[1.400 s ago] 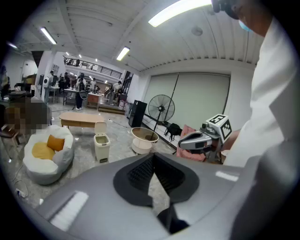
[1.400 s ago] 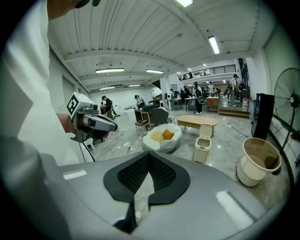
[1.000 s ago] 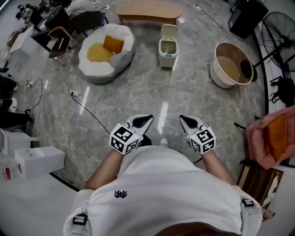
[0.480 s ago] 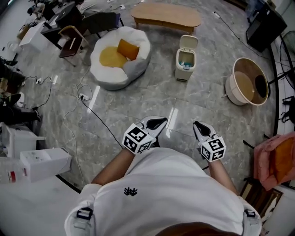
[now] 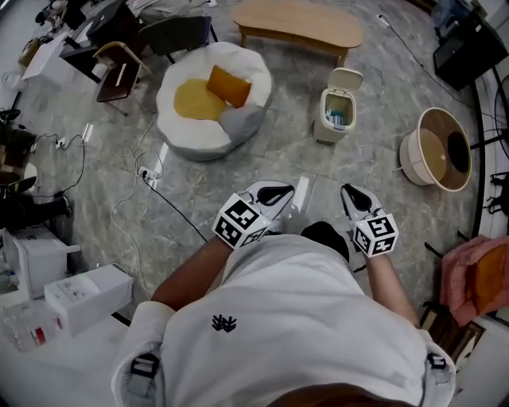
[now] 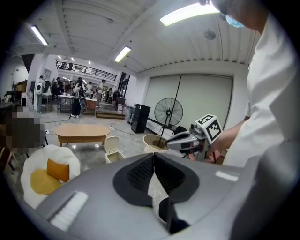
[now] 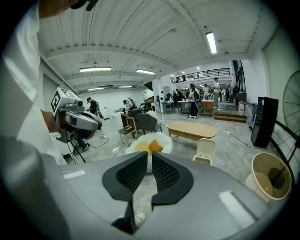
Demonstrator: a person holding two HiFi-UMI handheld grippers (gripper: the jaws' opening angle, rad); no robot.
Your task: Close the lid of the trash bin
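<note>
The small cream trash bin [image 5: 336, 115] stands on the marble floor well ahead of me, its lid [image 5: 348, 79] tipped up and open, with some rubbish inside. The left gripper view has the bin [image 6: 113, 151] small and far off, and so does the right gripper view, where the bin [image 7: 203, 153] sits beyond the jaws. My left gripper [image 5: 278, 193] and right gripper [image 5: 354, 195] are held close to the person's body, far short of the bin. Both are shut and empty, the jaws closed on nothing in each gripper view [image 6: 153, 155] [image 7: 150, 155].
A white beanbag [image 5: 238, 119] with an orange cushion lies left of the bin. A low wooden table [image 5: 298, 22] stands behind the bin, a round tub [image 5: 437, 151] to its right. Cables [image 5: 151, 171] trail on the floor at left, white boxes [image 5: 87, 294] nearer, a pink seat [image 5: 477, 278] at right.
The person has stepped forward and turned, so the bin now sits further right and lower in the head view. Both grippers stay shut in front of the body.
</note>
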